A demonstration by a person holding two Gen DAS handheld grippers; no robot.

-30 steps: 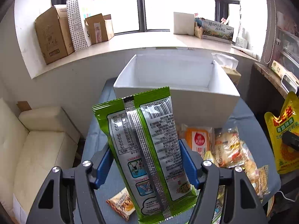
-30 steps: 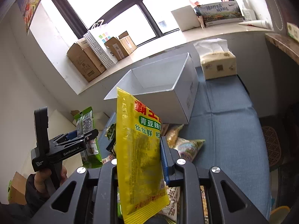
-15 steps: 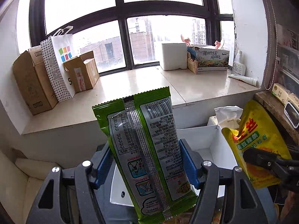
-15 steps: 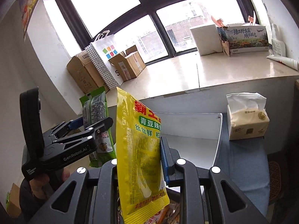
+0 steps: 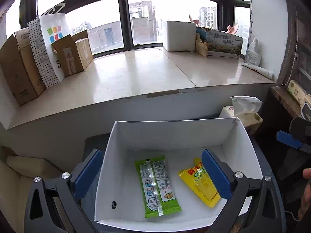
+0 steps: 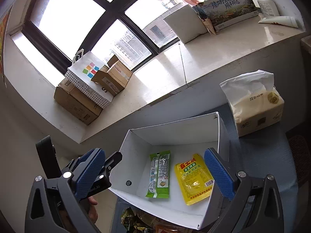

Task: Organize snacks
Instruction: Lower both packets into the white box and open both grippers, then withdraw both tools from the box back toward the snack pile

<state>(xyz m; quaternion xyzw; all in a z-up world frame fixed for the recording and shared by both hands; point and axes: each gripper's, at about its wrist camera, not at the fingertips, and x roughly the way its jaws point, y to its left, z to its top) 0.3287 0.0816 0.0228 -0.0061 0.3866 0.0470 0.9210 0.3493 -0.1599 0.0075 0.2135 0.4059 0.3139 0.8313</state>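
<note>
**Both grippers wide open over the white box, packets lying inside**

Left gripper (image 5: 153,174): blue-padded jaws spread as far as they go, having just been opening. Nothing between the pads (image 5: 88,171); they touch no packet. The gripper hangs above the open white cardboard box (image 5: 175,134), one finger outside the box's left wall, the other over its interior.

Right gripper (image 6: 155,171): same condition, jaws spread wide after just opening, gap empty, the ribbed blue pads (image 6: 218,174) clear of everything. It too hangs over the box, tilted downward toward it.

Green snack packet with a silver back seam (image 5: 157,186): lying flat on the box floor, seam side up, roughly mid-floor, long axis running from the near wall toward the far wall. Seen in the right wrist view at (image 6: 159,175).

Yellow pouch with red and green lettering (image 5: 198,184): flat on the box floor just beside the green packet, on its right. The two look close but apart, with white floor showing between them. In the left wrist view the right finger covers part of it.

Surroundings: box stands on a blue-grey cloth surface (image 6: 262,155) below a pale stone windowsill (image 5: 136,73). A soft pack of tissues (image 6: 256,104) sits near the box's far right corner. More snack bags (image 6: 140,223) lie outside the box at its near edge, partly cut off. Brown cardboard cartons (image 5: 17,71) stand on the sill, well apart from the box.
</note>
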